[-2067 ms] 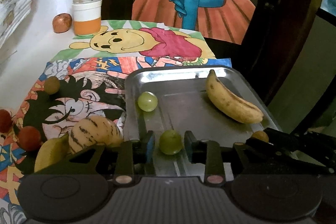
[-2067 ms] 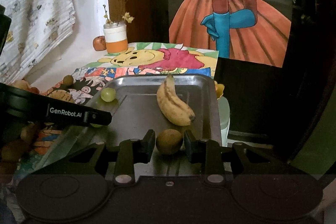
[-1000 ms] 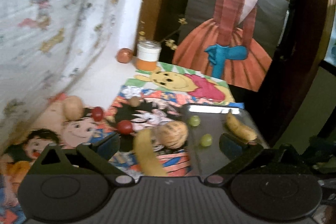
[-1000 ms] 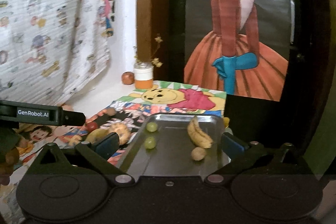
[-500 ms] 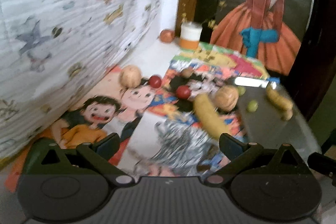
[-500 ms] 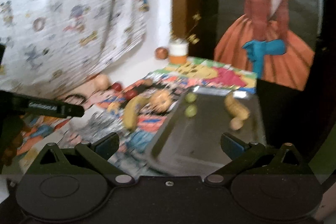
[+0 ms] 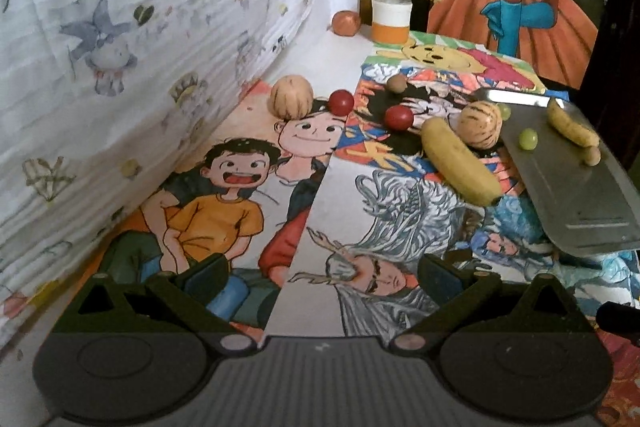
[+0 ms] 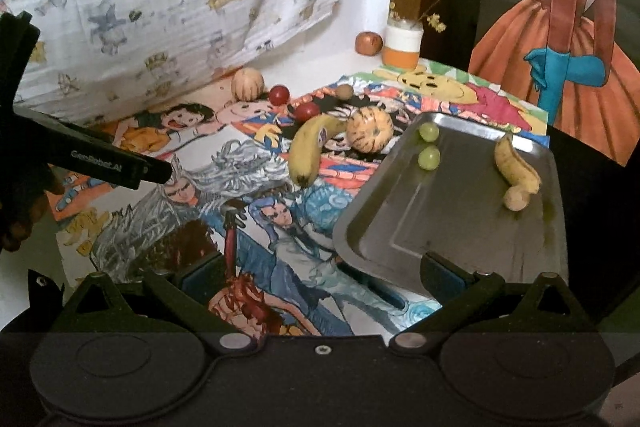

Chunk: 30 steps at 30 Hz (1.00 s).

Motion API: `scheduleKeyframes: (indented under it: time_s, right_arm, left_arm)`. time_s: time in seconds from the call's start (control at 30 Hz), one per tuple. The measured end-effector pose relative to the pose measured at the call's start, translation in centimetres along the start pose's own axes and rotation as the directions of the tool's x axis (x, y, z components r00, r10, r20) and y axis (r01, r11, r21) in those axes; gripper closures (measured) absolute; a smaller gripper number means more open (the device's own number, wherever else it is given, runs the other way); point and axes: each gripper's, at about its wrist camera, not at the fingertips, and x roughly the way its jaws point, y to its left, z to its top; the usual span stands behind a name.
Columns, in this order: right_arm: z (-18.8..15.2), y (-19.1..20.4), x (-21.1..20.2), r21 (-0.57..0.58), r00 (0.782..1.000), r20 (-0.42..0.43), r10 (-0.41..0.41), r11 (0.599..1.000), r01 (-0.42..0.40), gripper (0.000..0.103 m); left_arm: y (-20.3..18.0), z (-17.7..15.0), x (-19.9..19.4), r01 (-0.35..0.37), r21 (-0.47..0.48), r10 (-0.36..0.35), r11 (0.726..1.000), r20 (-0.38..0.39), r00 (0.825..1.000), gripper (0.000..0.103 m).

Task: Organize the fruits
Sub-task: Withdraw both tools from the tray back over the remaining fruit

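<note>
Hovering grippers: left gripper (image 7: pixel 322 273) and right gripper (image 8: pixel 322 273), both released, empty, held above the surface.
Writing: "GenRobot.AI" on left gripper's side.
Tray (image 8: pixel 460 231): two grapes (image 8: pixel 429 158), banana (image 8: pixel 516 169).
Surface: second banana (image 8: pixel 306 151), loose.

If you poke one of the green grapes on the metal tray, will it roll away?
Probably yes. The green grape is round and small, and the tray looks smooth and shiny, so a nudge would likely send it rolling. The raised rim should stop it. Its skin looks slick, so open fingers might squirt it sideways when closing.
</note>
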Motion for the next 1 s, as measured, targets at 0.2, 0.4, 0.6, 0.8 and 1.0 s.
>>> scheduleKeyframes:
  time_s: [0.2, 0.4, 0.6, 0.8, 1.0]
  right_arm:
    - [0.0, 0.2, 0.9, -0.008, 1.0, -0.025, -0.006, 1.0, 0.006, 0.001]
    - [0.2, -0.3, 1.5, -0.025, 0.999, -0.027, -0.028, 0.999, 0.027, 0.001]
    - [0.7, -1.3, 1.8, -0.039, 0.999, -0.018, -0.033, 0.999, 0.032, 0.001]
    - [2.4, -2.2, 1.4, -0.085, 0.998, 0.029, -0.062, 0.994, 0.065, 0.001]
    - [6.0, -2.9, -0.7, -0.204, 0.974, 0.204, -0.096, 0.969, 0.138, 0.001]
  left_arm:
    - [0.0, -0.1, 0.6, -0.003, 0.013, 0.003, 1.0, -0.028, 1.0, 0.0]
    - [0.0, 0.1, 1.2, 0.003, -0.014, -0.004, 1.0, -0.036, 0.999, 0.0]
    - [-0.2, 0.5, 1.9, -0.017, -0.009, 0.017, 1.0, -0.051, 0.999, 0.0]
    - [-0.7, 1.4, 2.3, -0.011, 0.006, 0.012, 1.0, -0.041, 0.999, 0.0]
    - [-1.2, 2.9, 2.0, 0.006, 0.018, -0.006, 1.0, 0.005, 1.0, 0.0]
